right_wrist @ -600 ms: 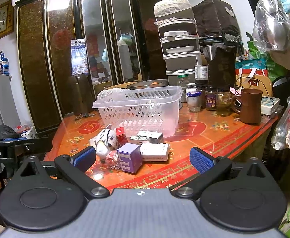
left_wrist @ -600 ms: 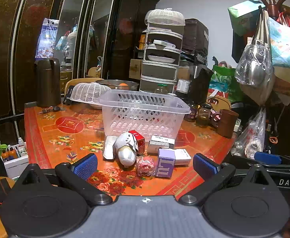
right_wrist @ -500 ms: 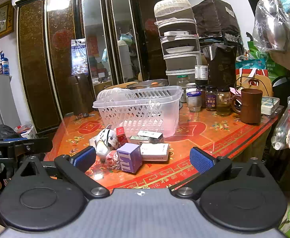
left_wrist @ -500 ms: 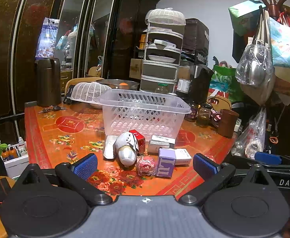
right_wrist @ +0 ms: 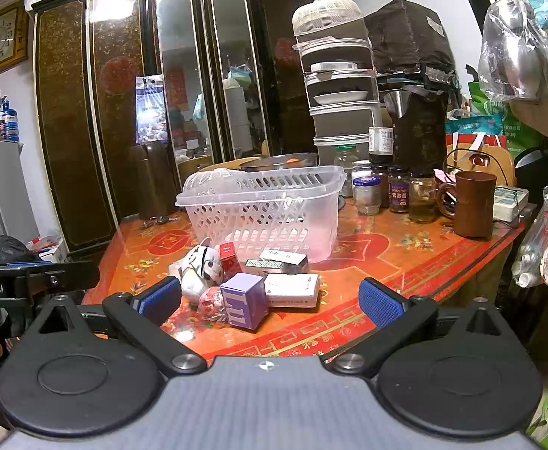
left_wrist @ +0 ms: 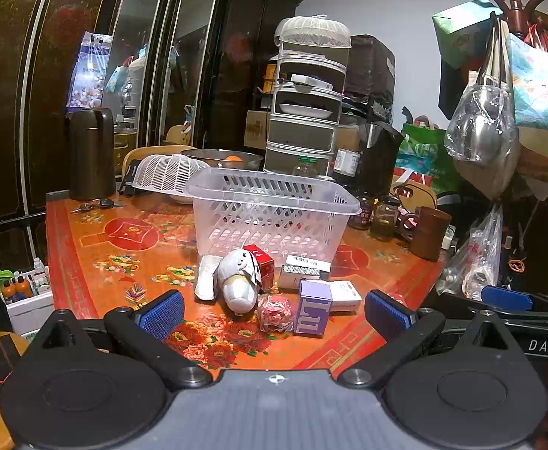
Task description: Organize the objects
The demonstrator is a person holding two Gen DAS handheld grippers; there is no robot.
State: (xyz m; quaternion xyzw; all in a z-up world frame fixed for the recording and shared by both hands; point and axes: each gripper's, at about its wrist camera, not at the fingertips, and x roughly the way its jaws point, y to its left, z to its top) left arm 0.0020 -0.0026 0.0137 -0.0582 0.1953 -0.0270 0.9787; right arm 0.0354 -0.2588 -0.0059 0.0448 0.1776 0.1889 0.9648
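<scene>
nothing much has shifted since the earlier frames: both views sit almost as they did, and the pile is undisturbed, so the organizing has not begun. left gripper hangs short of the surface with its blue ribbed fingers spread wide and empty. right gripper matches it, wide apart, gripping nothing.

ahead stands the clear plastic basket, lattice-walled, apparently empty. clustered just in front of it: a soft grey-white plush toy, a small red box touching the toy, a crinkly red-and-white wrapped ball, an upright purple carton, a flat white box behind it, and a barcoded white box against the basket's base. judging by the layout, these belong in the basket; the rigid cartons look the easiest picks, the plush will squash.
</scene>
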